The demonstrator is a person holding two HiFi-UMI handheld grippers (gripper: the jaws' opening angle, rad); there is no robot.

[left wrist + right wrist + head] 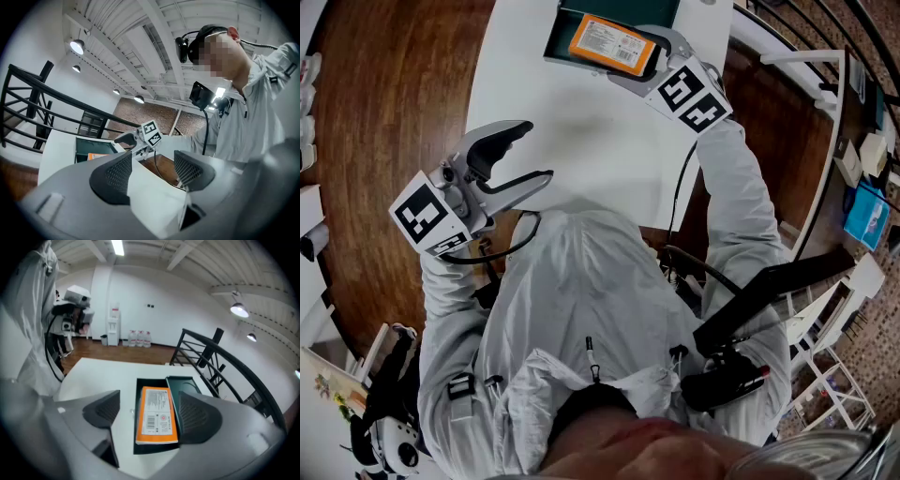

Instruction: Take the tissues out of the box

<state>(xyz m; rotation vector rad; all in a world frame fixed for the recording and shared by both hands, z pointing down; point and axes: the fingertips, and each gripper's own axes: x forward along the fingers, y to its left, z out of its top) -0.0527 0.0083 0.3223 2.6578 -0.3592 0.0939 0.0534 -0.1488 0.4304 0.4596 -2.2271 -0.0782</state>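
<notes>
Cannot read the print on the tissue pack [612, 44] in the box [565, 23]: too small. Lose the box's far end past the head view's top edge. Lose the pack's right end under the right gripper [639, 61]. In the right gripper view, lose part of the lid [185, 385] beside the box behind one jaw. In the left gripper view, catch only a strip of box and pack over the left gripper [152, 171].

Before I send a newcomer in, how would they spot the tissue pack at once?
Find the white table, then the open dark green box standing on it. The tissue pack lies inside it. It is the only bright orange thing there, with a white printed label.
</notes>
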